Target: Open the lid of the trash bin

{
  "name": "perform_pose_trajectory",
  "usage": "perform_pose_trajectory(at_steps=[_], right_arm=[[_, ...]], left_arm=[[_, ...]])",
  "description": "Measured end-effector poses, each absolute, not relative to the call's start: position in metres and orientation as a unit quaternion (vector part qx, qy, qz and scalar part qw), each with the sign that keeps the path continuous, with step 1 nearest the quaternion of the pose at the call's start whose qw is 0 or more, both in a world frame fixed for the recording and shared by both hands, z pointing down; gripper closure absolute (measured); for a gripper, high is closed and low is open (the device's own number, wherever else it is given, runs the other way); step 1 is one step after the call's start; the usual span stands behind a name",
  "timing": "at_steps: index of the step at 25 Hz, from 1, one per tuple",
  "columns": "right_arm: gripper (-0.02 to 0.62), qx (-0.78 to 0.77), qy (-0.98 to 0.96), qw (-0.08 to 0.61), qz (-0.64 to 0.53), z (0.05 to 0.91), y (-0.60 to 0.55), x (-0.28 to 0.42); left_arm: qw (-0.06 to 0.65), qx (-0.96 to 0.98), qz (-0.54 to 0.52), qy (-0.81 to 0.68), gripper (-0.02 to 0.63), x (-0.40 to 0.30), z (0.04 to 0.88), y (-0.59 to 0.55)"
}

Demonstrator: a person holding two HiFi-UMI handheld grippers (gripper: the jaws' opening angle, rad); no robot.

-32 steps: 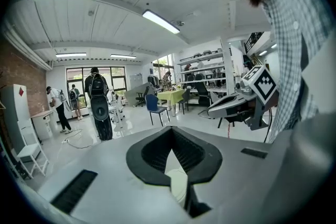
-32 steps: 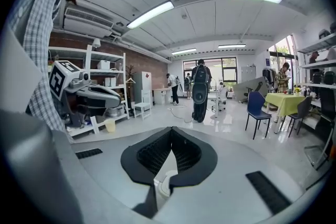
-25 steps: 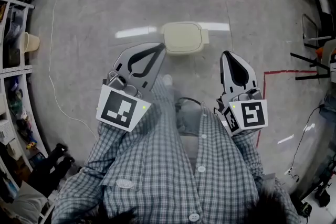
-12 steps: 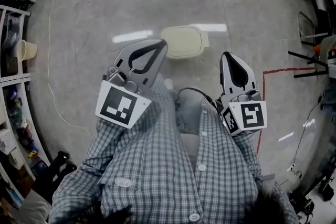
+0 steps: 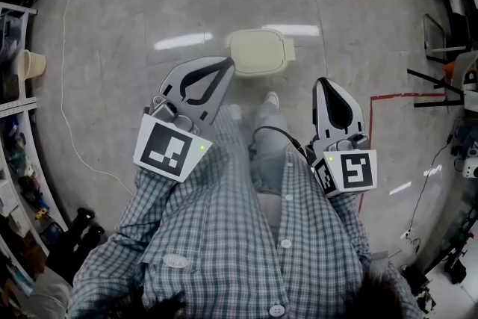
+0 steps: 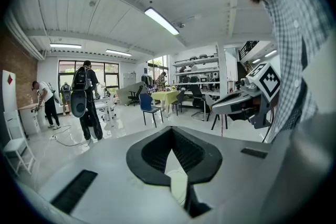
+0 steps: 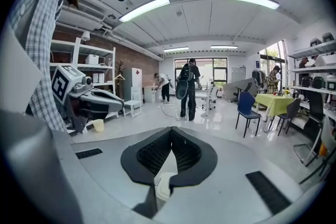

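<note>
Nearest to me: plaid shirt point(image 5: 246, 235), with a marker cube either side of it.

Left gripper point(image 5: 226, 65): tips pressed together, nothing pinched, only the diamond gap behind the tips. Right gripper point(image 5: 323, 80): the same, tips meeting and empty. The two are well apart, with a trouser leg and a pale shoe point(image 5: 272, 98) between them.

Trash bin point(image 5: 259, 52): cream, lid down, standing on the grey floor point(image 5: 134, 11) just beyond the shoe. In the head view the left gripper's tip lies beside the bin's near left corner. I cannot tell the height gap. The right gripper is further off, to the bin's near right.

Room to move:
- The floor is bare around the bin on its far and left sides.
- A white cable point(image 5: 67, 116) runs along the left, with shelving point(image 5: 15, 101) at that edge.
- Red floor tape point(image 5: 396, 95) is on the right, with dark chair legs point(image 5: 441, 78) past it.

Far: a person with a backpack point(image 7: 185, 86), a blue chair point(image 7: 247, 107), a table with a yellow-green cloth point(image 7: 275, 102).
</note>
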State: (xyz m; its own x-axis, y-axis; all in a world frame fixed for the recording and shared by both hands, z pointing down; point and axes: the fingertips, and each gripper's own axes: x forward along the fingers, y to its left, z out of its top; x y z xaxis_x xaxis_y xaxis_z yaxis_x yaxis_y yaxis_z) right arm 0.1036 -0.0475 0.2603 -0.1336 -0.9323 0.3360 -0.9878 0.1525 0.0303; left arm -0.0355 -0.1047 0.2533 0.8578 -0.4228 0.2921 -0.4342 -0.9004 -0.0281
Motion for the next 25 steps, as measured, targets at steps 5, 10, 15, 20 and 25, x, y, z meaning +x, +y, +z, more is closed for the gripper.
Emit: perform_pose_trajectory(at_steps=[5,10,15,20,25], right_arm=[[0.577,0.634,-0.752,0.146,0.108,0.268,-0.057,0.105],[0.577,0.613,-0.765,0.152,0.125,0.282,-0.065,0.104],[0.577,0.596,-0.773,0.164,0.142,0.302,-0.074,0.110],[0.578,0.586,-0.776,0.165,0.167,0.327,-0.077,0.120],[0.577,0.560,-0.788,0.176,0.186,0.355,-0.085,0.116]], left_arm=[[0.030,0.958,0.153,-0.241,0.601,-0.038,0.262,-0.115],[0.054,0.947,0.159,-0.274,0.601,-0.045,0.274,-0.125],[0.095,0.932,0.185,-0.295,0.601,-0.051,0.307,-0.128],[0.142,0.917,0.188,-0.323,0.601,-0.053,0.337,-0.133],[0.164,0.903,0.209,-0.339,0.601,-0.054,0.371,-0.137]])
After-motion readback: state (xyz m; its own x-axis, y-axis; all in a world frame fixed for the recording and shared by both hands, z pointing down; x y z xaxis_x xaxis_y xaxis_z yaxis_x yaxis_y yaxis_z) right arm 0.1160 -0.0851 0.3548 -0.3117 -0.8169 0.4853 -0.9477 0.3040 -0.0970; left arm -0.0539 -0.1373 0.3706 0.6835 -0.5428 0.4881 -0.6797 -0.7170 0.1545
